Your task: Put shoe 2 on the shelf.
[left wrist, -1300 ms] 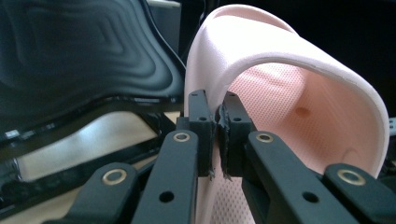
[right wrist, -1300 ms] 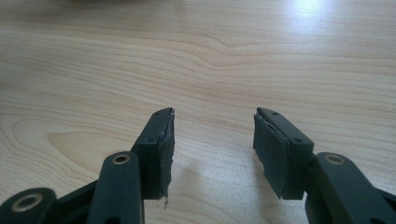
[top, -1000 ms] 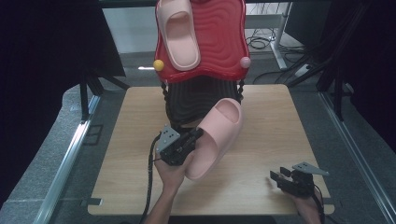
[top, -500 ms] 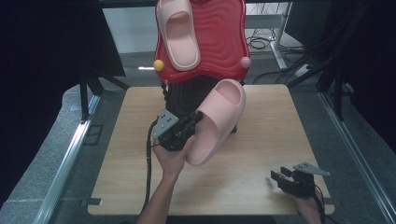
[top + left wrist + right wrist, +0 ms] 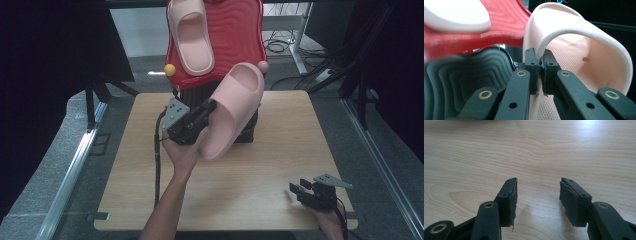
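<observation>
High view: left gripper [image 5: 204, 111] clamps the pink slipper [image 5: 231, 111] aloft before the red rack [image 5: 240, 40]. Left gripper view: jaws pinch the slipper's strap edge [image 5: 554, 35]. Right gripper view: right gripper [image 5: 538, 191] open above the table [image 5: 499, 150].

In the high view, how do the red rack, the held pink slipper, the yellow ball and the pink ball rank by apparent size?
1. Red rack.
2. Held pink slipper, in the left gripper.
3. Yellow ball and pink ball: they look about alike, and the slipper partly hides the pink one.

light wooden table [image 5: 250, 185], black ribbed stand [image 5: 192, 97] at its far edge
</observation>
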Demonstrator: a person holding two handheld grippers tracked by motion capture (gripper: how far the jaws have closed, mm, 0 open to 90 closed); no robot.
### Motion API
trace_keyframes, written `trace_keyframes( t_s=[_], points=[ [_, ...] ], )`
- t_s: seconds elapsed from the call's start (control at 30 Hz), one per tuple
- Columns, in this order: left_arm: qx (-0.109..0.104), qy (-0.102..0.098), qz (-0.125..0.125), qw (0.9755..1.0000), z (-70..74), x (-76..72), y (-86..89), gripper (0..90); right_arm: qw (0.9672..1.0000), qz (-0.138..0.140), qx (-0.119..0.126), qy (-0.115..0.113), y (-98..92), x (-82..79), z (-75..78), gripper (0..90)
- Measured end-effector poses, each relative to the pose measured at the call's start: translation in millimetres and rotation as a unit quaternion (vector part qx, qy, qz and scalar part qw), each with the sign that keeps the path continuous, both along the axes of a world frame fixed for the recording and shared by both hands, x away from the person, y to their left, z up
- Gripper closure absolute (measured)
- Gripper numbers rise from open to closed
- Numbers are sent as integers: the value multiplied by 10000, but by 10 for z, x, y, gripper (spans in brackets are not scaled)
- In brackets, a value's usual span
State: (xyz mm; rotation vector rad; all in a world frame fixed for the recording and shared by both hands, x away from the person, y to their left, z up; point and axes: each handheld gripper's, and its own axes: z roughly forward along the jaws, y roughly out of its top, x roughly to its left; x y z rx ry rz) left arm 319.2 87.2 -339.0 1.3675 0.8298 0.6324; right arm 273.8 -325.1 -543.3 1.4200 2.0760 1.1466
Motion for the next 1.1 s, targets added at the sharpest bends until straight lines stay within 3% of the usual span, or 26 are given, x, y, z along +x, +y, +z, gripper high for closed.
trace_keyframes(
  t_s=[0.23,0.47,0.83,1.1],
  points=[
    [35,-168,58,9998,285,126,-50,853,10000,-8,2,-26,-2,0,1,484],
    [71,-334,274,9990,626,306,-137,853,10000,6,8,-50,13,-3,17,484],
    [48,-315,692,9971,1067,694,-268,852,10000,23,13,-86,5,-20,32,479],
    [88,-240,942,9952,1249,983,-460,851,9999,-22,35,-131,-28,-32,39,475]
  ],
)
